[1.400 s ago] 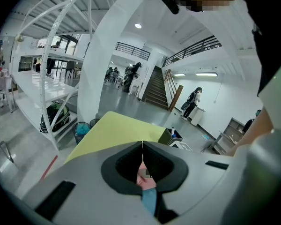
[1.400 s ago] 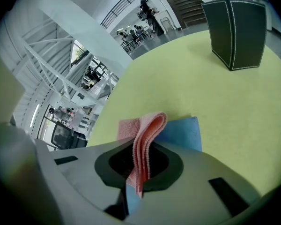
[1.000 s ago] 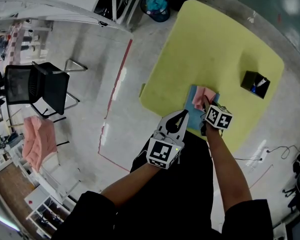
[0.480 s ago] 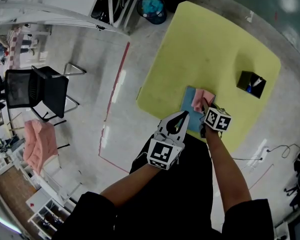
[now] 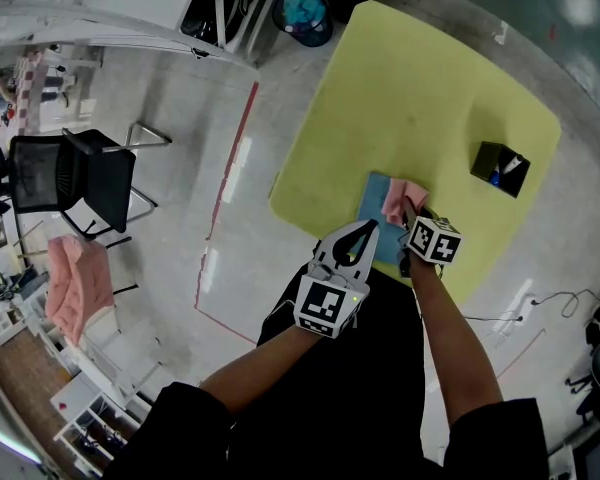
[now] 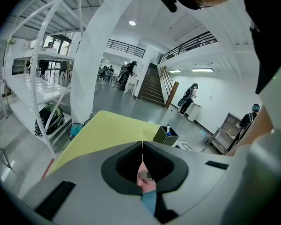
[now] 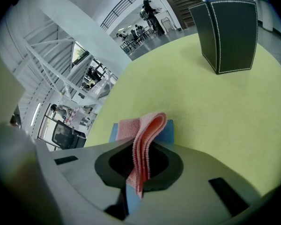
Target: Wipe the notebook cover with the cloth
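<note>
Cloth point(image 7: 147, 139), pink and folded, is pinched between the fingers point(image 7: 196, 172) of the right gripper point(image 7: 139, 144), which are closed tight on its near end. The rest of it arches forward out of the grip and comes down on the blue notebook point(image 7: 170, 127). In the head view the right gripper point(image 5: 408, 213) reaches over the near edge of the tabletop point(image 5: 420, 98), and the cloth point(image 5: 400, 200) covers the right part of the notebook point(image 5: 370, 193), which lies flat close to that edge. The fingers point(image 6: 84, 168) of the left gripper point(image 6: 142, 144) are pressed together with nothing between them; a bit of pink and blue shows past their tips. From above, the left gripper point(image 5: 365, 226) is held just beside the right one, with its tips at the tabletop's near edge by the notebook's near left corner; whether it touches anything cannot be made out. Farther out on the yellow-green tabletop, well apart from the notebook, stands a black box point(image 5: 500, 168) with small items sticking up from it. On the floor point(image 5: 180, 218) to the left stand a black chair point(image 5: 75, 173) and, past the far corner, a bin point(image 5: 308, 13) with a blue liner.
</note>
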Demonstrator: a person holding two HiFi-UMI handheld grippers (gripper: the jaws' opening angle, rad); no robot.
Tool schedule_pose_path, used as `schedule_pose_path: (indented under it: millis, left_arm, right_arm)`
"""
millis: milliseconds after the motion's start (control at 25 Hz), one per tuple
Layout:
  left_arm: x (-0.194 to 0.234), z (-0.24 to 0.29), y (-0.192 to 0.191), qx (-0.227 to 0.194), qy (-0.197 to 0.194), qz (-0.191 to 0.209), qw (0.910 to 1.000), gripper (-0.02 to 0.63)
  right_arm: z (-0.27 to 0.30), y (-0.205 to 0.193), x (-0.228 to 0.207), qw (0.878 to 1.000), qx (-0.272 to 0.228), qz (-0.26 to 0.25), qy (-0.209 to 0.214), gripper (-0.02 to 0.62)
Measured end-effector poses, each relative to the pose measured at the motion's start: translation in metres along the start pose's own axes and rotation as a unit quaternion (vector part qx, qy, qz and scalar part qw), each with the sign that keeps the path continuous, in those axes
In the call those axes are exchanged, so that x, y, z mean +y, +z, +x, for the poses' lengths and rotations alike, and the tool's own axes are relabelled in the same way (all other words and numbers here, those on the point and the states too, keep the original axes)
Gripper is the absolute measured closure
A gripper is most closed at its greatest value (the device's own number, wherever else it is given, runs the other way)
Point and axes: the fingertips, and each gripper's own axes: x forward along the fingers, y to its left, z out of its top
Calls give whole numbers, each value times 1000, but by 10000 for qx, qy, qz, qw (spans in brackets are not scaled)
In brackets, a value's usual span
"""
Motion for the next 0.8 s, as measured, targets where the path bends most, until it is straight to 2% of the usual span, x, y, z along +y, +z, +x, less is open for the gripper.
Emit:
schedule_pose_path:
  millis: [360, 800]
  left_arm:
    - [-11, 6, -4, 59, -41, 0, 10000, 591]
    - [-25, 14, 13, -69, -87, 217, 9997, 591]
  right_arm:
    - [-7, -2, -12, 10000, -35, 71, -6, 558]
    - [-19, -2, -27, 9999, -55, 84, -55, 558]
